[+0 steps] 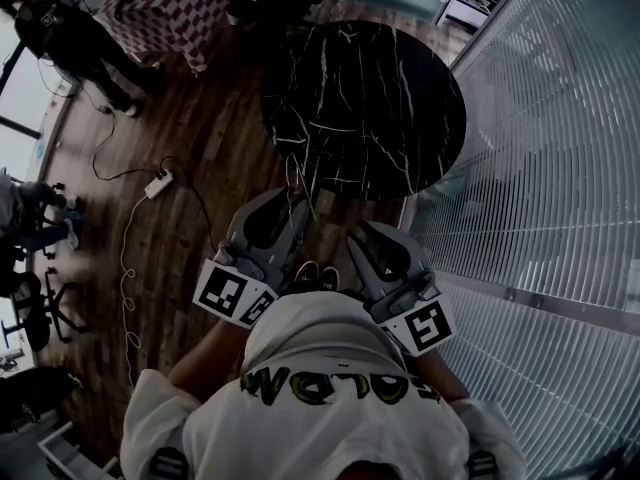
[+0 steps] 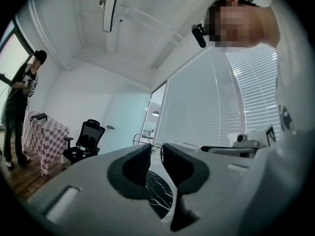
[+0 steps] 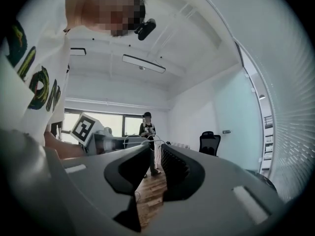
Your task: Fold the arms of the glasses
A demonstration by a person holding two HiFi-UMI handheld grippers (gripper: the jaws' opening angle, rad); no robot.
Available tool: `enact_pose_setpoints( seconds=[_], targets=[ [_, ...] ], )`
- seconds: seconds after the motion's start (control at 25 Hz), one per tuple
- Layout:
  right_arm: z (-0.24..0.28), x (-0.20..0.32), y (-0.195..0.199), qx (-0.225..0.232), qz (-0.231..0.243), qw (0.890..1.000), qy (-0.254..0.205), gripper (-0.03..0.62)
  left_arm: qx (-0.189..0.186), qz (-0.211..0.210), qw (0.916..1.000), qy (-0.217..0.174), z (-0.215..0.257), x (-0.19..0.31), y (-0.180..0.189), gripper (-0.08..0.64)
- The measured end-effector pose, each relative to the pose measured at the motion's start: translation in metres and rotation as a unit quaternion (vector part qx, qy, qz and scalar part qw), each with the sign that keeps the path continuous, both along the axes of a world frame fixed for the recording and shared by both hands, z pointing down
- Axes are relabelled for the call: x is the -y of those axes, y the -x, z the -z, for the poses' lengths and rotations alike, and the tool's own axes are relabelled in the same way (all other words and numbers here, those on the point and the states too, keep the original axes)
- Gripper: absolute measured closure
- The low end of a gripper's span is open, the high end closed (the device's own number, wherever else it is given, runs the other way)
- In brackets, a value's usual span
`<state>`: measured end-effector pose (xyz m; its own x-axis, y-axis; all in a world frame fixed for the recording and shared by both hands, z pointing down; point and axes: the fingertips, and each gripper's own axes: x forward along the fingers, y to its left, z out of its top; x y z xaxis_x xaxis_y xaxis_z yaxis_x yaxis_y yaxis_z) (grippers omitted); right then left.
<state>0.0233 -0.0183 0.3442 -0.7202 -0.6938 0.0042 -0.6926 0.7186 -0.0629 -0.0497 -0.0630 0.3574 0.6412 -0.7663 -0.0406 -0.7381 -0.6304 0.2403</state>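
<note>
While over the table (image 1: 400, 98) edge, glasses (image 2: 157, 145) in left gripper (image 1: 299, 202).

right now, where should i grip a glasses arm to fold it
The glasses look pinched in the left hand-held gripper, so probably take an arm's free end from its outer side, jaws across the thin wire, and swing it inward.

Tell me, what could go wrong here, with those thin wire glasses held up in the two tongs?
1. The glasses look like thin wire, pinched only at the very tips of the left tongs and right tongs. A hard squeeze or uneven pull might bend them.
2. They hang in the air by the edge of the dark table, partly over the wooden floor. A slip could drop them past the table.
</note>
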Motion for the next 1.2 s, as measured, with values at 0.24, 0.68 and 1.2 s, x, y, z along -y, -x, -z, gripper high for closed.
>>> enact_pose_setpoints(
  seconds=[0.24, 0.68, 1.2],
  targets=[
    [-0.012, 0.011, -0.021, -0.031, -0.043, 0.999, 0.008, 0.526, 0.021, -0.005, 0.9997, -0.015, 0.002, -0.009, -0.011, 0.479],
    [-0.013, 0.016, -0.043, -0.031, -0.073, 0.997, 0.019, 0.568, 0.028, -0.024, 0.9992, -0.017, 0.004, -0.013, -0.035, 0.479],
    [-0.017, 0.016, -0.046, -0.032, -0.07, 0.997, 0.015, 0.571, 0.032, -0.018, 0.9992, -0.018, 0.0, -0.012, -0.037, 0.479]
  ],
)
